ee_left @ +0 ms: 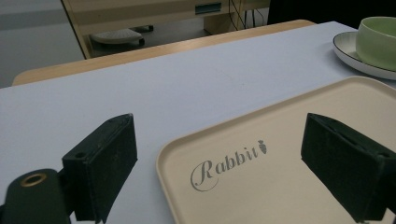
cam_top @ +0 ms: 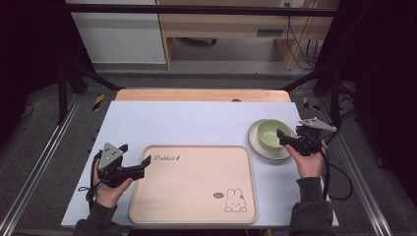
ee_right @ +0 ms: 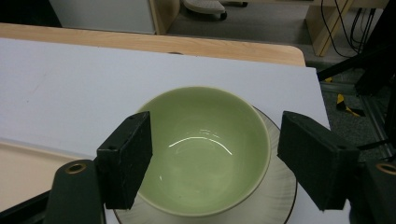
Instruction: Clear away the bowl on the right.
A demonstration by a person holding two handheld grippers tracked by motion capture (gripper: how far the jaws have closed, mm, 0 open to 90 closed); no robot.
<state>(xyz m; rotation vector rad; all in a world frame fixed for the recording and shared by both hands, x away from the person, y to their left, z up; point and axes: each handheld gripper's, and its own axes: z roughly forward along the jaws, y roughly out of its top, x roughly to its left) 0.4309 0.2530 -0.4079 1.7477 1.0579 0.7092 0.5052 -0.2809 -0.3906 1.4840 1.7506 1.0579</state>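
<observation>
Bowl [cam_top: 272,134] pickup is the step in hand, judged from the right gripper's position. The green bowl stands upright on a white plate [cam_top: 256,143], at about 2 o'clock from the centre of the beige tray [cam_top: 194,183] and just beside the tray's far right corner, on the pale blue table cover [cam_top: 187,123].

Right gripper [cam_top: 281,135]: jaws apart and not yet pressing. In the right gripper view one jaw stands inside the bowl [ee_right: 205,149] over its near wall at 8 o'clock, and the other stands outside the rim at 4 o'clock, over the plate [ee_right: 280,186]. No contact of the pads with the wall can be confirmed.

Left gripper [cam_top: 134,158]: jaws apart, holding nothing, poised at the tray's far left corner, at 10 o'clock from the tray centre. In the left gripper view the tray rim [ee_left: 161,161] lies between the jaws, with the "Rabbit" lettering [ee_left: 229,163] ahead.

Next move, as a judgement: shift the right gripper so that the bowl wall sits between both pads, close firmly, then lift straight up so the plate does not drag along. The tray appears the likely destination.
</observation>
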